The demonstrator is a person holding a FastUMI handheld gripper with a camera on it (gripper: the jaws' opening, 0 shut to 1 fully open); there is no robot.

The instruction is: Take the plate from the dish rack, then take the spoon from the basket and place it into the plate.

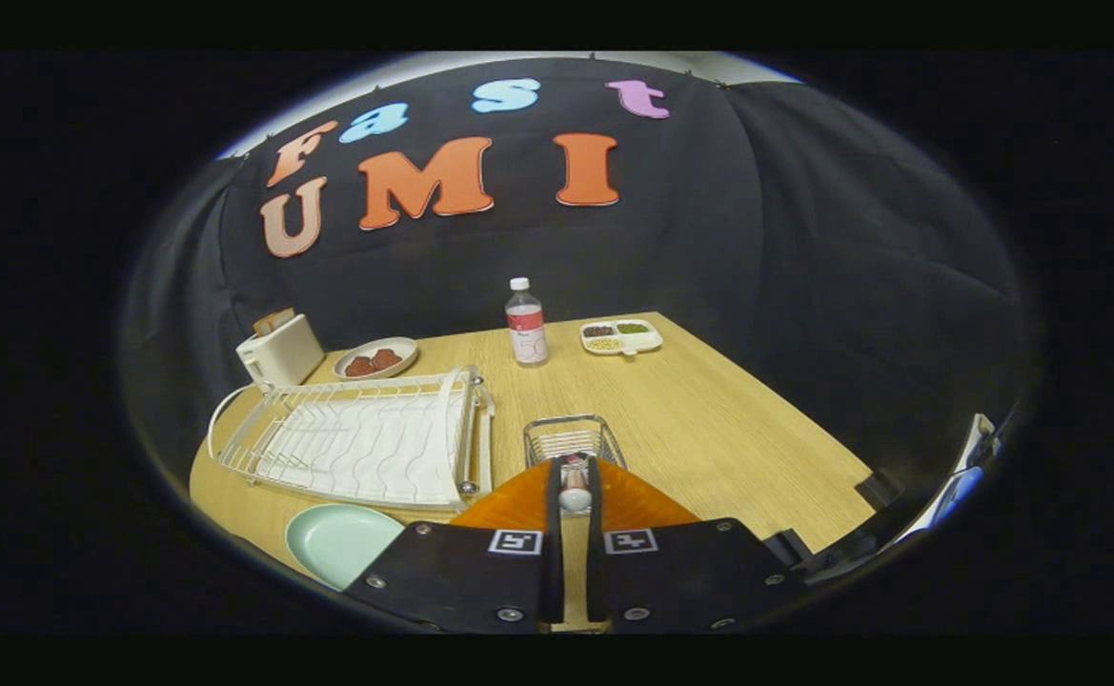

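At the desk's (709, 419) near left edge lies the plate (339, 541), flat on the wood, out of the dish rack (356, 438) just behind it. A toaster (278, 351) sits at the far left corner. My gripper (573, 491) has its fingers drawn close on the spoon (575, 494), its handle pinched between them, I think, just before the basket (573, 438). A bottle (526, 324) stands by the far edge.

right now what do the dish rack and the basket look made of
Dish rack: looks like white-coated wire over a white tray, probably plastic, matte. Basket: bare metal wire mesh with a shiny silver glint. The gripper looks shut on a small, likely plastic, spoon handle.
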